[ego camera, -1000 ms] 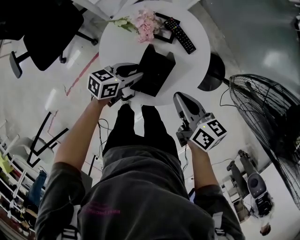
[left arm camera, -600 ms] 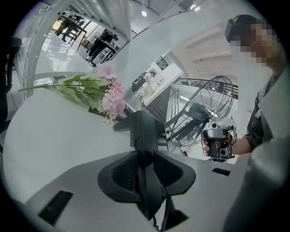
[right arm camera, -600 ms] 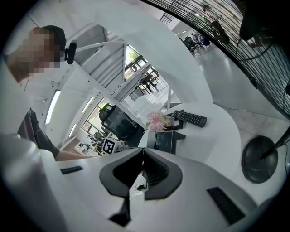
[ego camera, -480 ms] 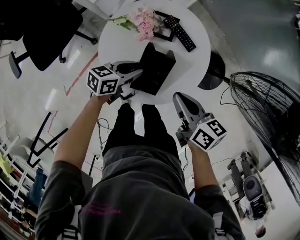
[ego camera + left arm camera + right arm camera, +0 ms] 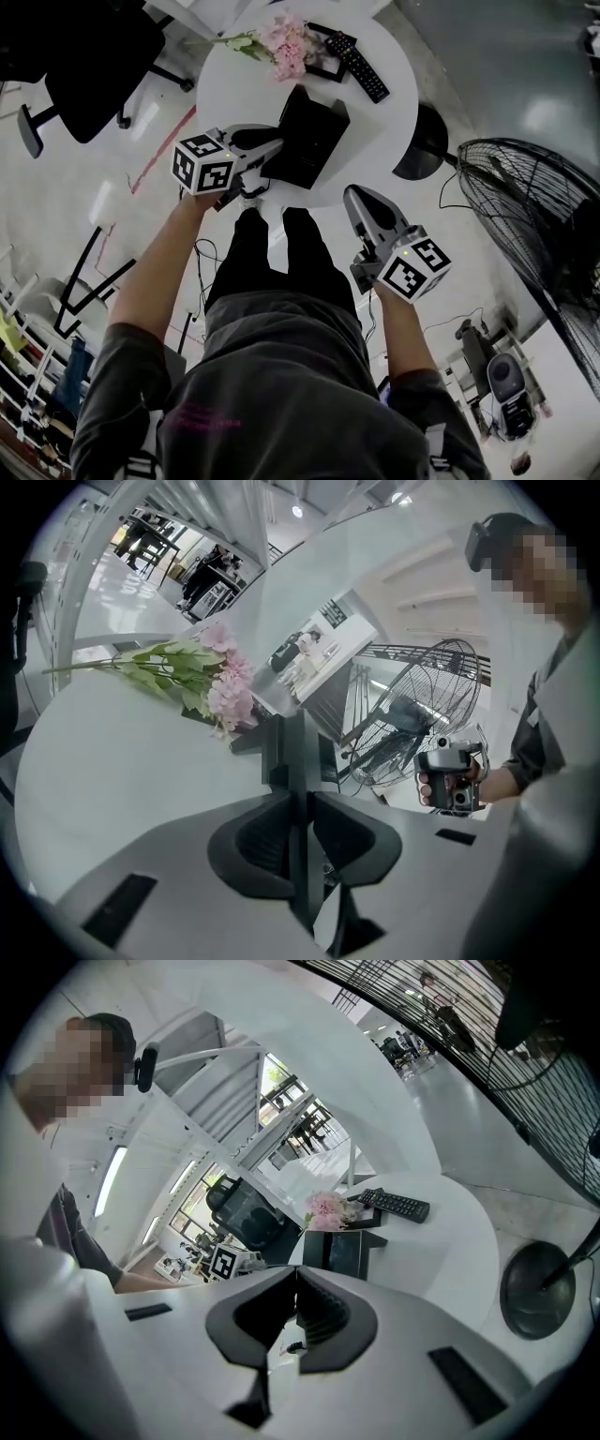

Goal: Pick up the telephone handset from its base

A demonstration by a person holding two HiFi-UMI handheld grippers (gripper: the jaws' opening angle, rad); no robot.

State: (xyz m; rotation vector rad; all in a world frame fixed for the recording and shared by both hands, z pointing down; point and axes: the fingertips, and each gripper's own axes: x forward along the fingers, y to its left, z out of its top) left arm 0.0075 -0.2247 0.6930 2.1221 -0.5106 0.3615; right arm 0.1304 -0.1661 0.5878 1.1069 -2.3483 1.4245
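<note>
Telephone handset of smooth black plastic shows to us as a thin upright slab, seen edge-on in the left gripper view, at the near left edge of its angular black telephone base. In the head view we cannot separate handset from base; both read as one dark wedge-shaped block. We see the left gripper with its jaws around that slab: they have just been closing, and the dark pads lie against its two sides with no gap showing. The right gripper hangs off the table's near right edge, well apart from the phone, jaw tips together with nothing between them.

The base sits on a round white table with a smooth matt top. Beyond it lies a spray of pink flowers with green leaves, its blooms resting across a flat black rectangular frame. Just beside that is a long black remote control with rows of small buttons. A black office chair stands to the table's left, a black wire-cage fan to its right.
</note>
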